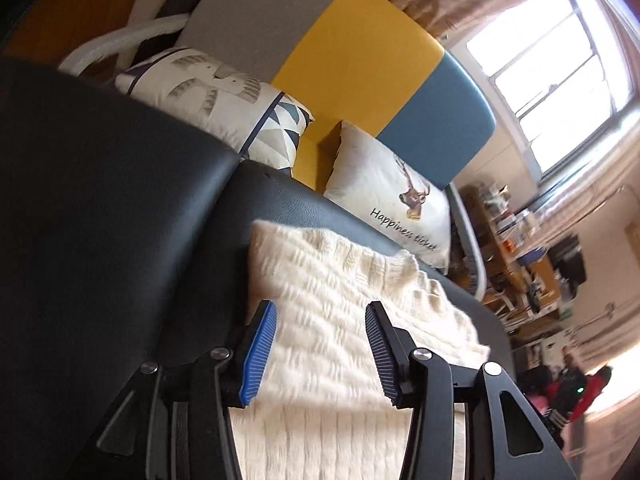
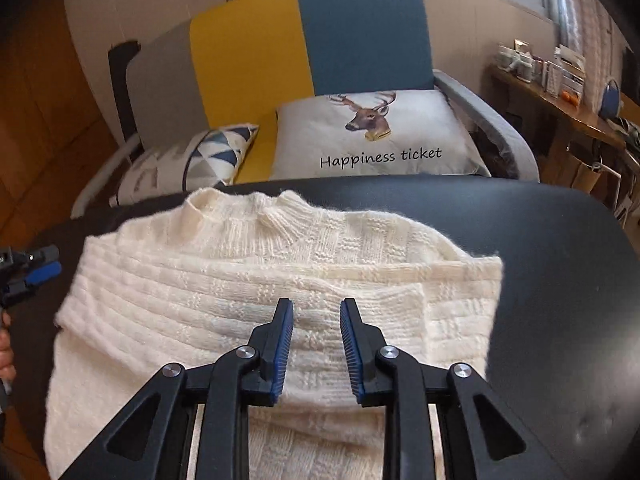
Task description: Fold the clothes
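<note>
So we've got the cream knit sweater (image 2: 256, 280) lying flat on the black desk (image 2: 560, 264), collar end pointing toward the sofa (image 2: 360, 32), with both sides folded in over the middle so it's a tidy-ish rectangle. Our right tool (image 2: 316, 344) hangs over the middle of the sweater, jaws a little apart with nothing pinched between them, just knit showing underneath. Our left tool (image 1: 320, 352) is spread wider, also gripping nothing, sitting above the sweater's left edge; its view is rolled sideways and a bit blurry. From the right wrist view we can catch the left tool at the far left edge of the frame, just beside the sweater, with a bit of hand (image 2: 6, 354) below it. Behind the desk the sofa has a deer pillow (image 2: 372, 136) and a triangle-print pillow (image 2: 200, 160) side by side. A cluttered wooden shelf (image 2: 560, 96) stands off to the right, under the window.
</note>
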Demonstrator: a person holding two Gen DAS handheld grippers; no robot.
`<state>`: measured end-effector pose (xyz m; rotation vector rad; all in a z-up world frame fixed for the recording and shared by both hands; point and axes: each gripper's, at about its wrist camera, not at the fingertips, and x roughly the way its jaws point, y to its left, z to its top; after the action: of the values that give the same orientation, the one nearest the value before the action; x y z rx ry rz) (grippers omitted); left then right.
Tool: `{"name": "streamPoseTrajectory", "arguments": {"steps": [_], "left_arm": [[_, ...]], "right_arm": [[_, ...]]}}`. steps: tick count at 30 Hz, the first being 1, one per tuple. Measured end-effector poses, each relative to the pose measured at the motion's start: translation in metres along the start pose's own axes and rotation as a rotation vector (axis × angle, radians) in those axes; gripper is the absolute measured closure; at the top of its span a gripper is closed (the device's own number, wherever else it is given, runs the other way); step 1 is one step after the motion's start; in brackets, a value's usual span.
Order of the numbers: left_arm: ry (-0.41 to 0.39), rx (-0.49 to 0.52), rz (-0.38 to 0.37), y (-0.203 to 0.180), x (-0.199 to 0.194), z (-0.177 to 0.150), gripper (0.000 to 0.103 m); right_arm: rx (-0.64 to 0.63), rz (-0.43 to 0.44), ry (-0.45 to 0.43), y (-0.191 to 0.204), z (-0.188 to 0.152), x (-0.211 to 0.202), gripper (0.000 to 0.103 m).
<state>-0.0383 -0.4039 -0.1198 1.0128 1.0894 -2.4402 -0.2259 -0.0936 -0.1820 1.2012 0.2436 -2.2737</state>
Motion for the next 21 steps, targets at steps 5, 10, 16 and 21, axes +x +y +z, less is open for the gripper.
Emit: {"name": "streamPoseTrajectory", "arguments": {"steps": [5,10,16,21], "left_arm": [[0.09,0.105,0.098,-0.008,0.055,-0.003,0.057],[0.075,0.212,0.154,-0.01,0.07,-0.019,0.057],[0.004,0.204,-0.014,-0.011,0.037,-0.002,0.057],[0.068,0.175,0.075,-0.004,0.069,0.019,0.057]], "right_arm": [[0.027,-0.1,0.014,-0.019,-0.016,0.022,0.081],[0.027,-0.074,0.016,-0.019,-0.014,0.015,0.081],[-0.024,0.04,-0.041,0.006,0.019,-0.008,0.081],[-0.053,-0.028,0.066,0.012,0.021,0.023,0.08]]}}
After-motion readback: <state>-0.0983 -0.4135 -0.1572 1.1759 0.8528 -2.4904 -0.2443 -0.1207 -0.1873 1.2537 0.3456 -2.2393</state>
